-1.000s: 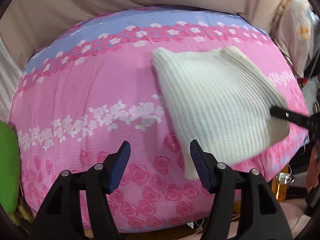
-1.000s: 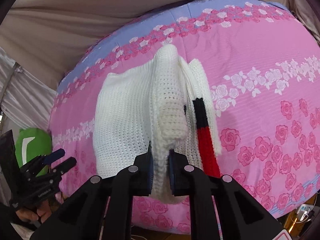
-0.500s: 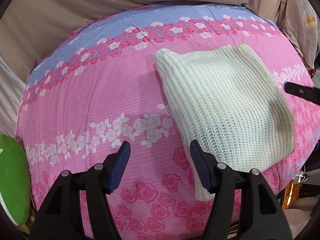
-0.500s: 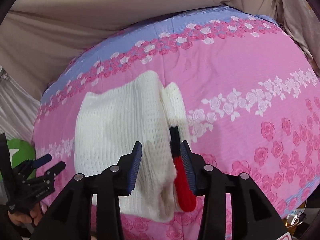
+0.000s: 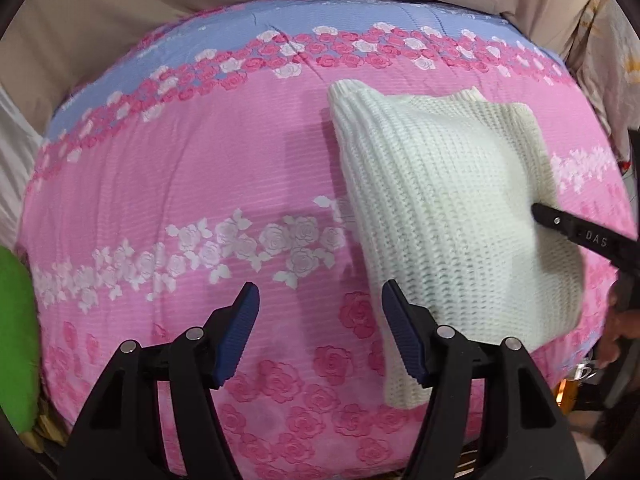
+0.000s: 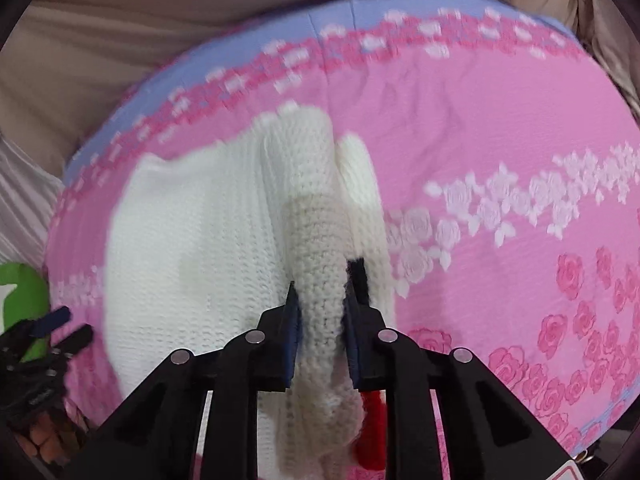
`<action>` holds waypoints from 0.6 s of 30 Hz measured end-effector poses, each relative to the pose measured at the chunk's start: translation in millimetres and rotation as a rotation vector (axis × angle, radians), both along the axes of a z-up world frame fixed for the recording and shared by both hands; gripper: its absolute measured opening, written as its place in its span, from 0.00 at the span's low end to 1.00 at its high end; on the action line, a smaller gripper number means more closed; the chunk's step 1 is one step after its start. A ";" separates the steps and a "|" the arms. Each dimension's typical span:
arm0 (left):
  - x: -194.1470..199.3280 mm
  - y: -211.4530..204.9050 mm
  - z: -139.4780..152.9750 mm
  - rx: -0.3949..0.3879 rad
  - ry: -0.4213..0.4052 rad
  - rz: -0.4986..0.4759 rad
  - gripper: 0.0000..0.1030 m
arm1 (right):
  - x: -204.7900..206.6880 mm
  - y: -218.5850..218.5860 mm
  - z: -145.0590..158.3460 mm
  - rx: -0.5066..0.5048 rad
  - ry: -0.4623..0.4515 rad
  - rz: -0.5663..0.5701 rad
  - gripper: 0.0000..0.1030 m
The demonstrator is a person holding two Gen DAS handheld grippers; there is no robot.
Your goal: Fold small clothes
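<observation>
White knit sweater (image 6: 192, 248) soft, floppy, light. Right gripper (image 6: 320, 312) jaws closing on rolled sleeve, centre frame. Left gripper (image 5: 320, 336) jaws released, opening, empty; take lower hem corner.

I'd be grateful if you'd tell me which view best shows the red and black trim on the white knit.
The right wrist view: the red and black trim runs beside the right tongs, which are closing on a fold of the white knit. The left wrist view shows only plain knit, no trim.
</observation>
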State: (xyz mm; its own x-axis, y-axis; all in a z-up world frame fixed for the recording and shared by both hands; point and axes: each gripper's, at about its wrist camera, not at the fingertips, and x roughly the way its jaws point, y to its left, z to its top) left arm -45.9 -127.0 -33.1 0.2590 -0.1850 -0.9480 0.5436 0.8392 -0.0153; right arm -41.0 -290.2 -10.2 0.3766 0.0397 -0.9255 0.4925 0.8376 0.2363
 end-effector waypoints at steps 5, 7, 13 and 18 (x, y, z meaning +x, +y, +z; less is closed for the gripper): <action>9.8 -0.6 2.3 -0.126 0.057 0.072 0.74 | -20.8 -11.2 28.5 0.091 -0.125 -0.082 0.33; 12.9 -6.4 -1.7 -0.132 0.081 0.087 0.74 | -17.6 -11.5 29.6 0.084 -0.113 -0.052 0.33; 11.5 -21.2 -4.8 -0.119 0.064 0.076 0.74 | 15.1 -5.1 22.0 0.103 -0.122 0.012 0.16; 16.2 -25.6 -13.8 -0.110 0.054 0.085 0.78 | 24.3 -2.3 46.7 -0.003 -0.162 0.042 0.15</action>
